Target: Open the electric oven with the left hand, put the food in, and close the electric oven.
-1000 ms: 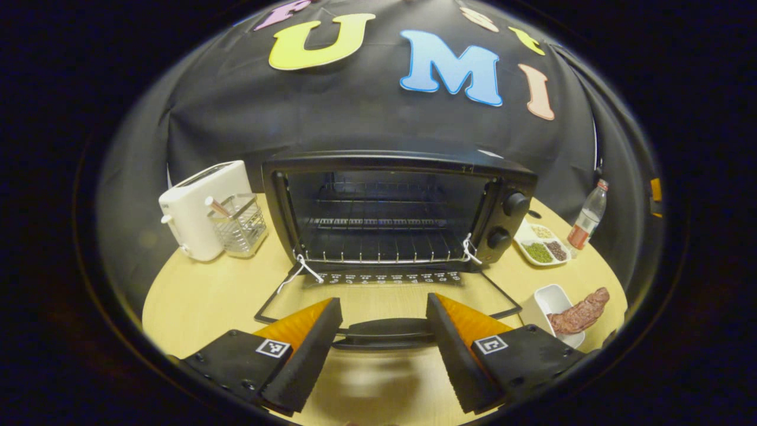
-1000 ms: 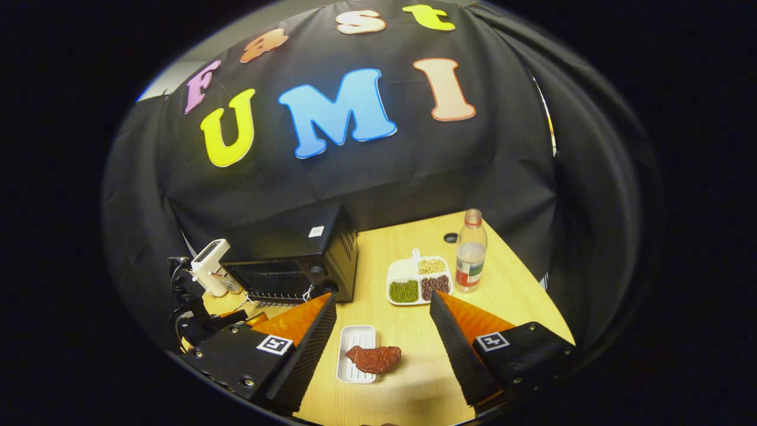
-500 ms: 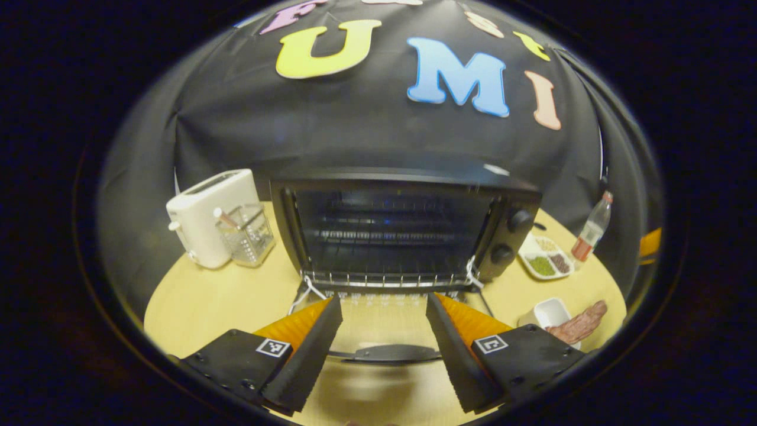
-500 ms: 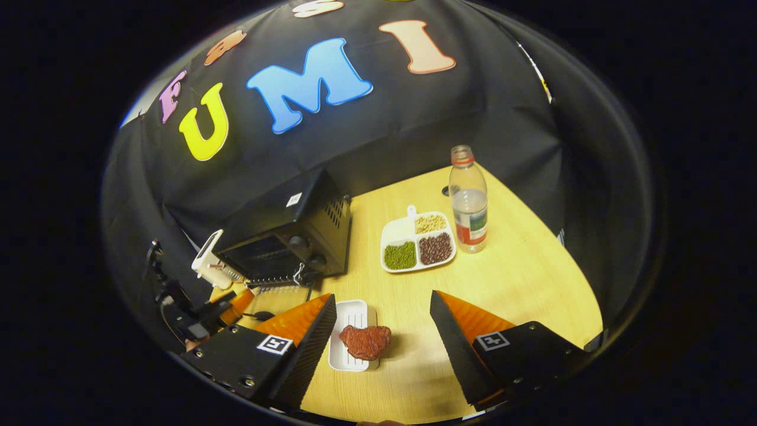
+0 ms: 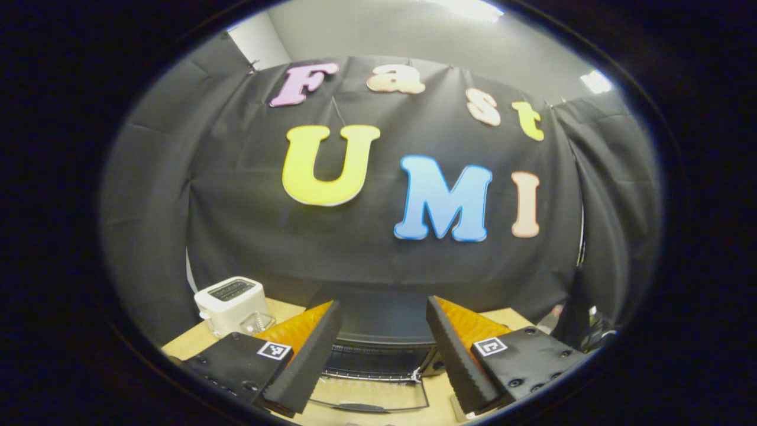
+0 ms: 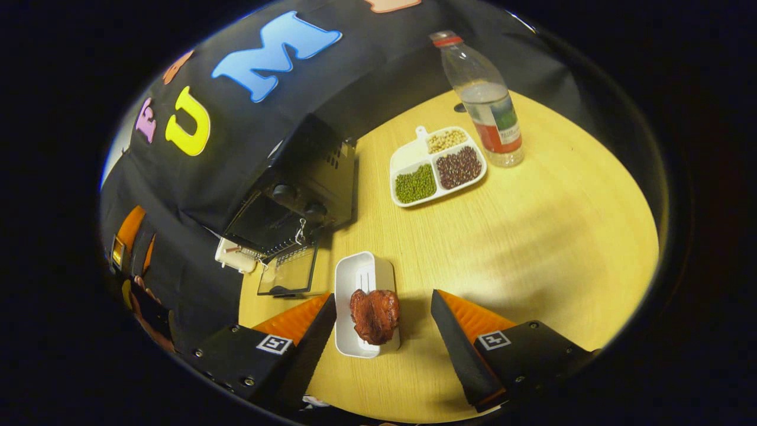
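Observation:
The black electric oven (image 6: 295,189) stands at the back left of the table with its glass door (image 6: 288,271) folded down flat. In the left gripper view the oven (image 5: 378,331) sits low between my fingers, its door (image 5: 369,393) lying open below. My left gripper (image 5: 378,355) is open, raised and back from the oven, holding nothing. A brown piece of meat (image 6: 374,315) lies on the near end of a white tray (image 6: 359,284). My right gripper (image 6: 381,340) is open and hangs right over the meat, one finger on each side, apart from it.
A white divided dish of beans (image 6: 436,168) and a clear bottle with a red cap (image 6: 486,100) stand at the back of the wooden table (image 6: 532,236). A white toaster (image 5: 229,303) stands left of the oven.
My left gripper let go of the oven door, pulled back and tilted upward. My right gripper moved forward and down over the meat on the tray.

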`<act>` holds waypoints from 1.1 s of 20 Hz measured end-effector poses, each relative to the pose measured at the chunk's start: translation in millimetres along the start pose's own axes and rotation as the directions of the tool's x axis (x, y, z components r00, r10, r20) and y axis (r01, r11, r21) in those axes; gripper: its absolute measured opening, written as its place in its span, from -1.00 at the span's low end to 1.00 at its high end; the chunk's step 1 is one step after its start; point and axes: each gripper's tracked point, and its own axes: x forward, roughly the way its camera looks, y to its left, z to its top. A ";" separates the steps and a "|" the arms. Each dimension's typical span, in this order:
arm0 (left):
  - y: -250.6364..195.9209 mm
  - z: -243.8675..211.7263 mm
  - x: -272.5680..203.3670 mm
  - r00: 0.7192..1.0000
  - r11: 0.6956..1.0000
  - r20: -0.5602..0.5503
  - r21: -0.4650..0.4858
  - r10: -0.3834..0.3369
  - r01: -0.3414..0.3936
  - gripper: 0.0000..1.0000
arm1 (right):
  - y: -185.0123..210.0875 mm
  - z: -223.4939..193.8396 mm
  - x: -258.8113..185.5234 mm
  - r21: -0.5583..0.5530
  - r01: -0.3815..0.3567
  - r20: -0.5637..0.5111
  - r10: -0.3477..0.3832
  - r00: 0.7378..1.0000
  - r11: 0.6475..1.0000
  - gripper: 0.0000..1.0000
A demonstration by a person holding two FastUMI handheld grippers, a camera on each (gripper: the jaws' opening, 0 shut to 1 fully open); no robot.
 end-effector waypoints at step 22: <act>-9.7 43.0 -34.9 1.000 1.000 0.022 0.025 -0.004 0.004 1.00 | 94.1 -1.4 -11.0 0.020 -0.316 -0.016 0.317 0.948 0.948 -0.82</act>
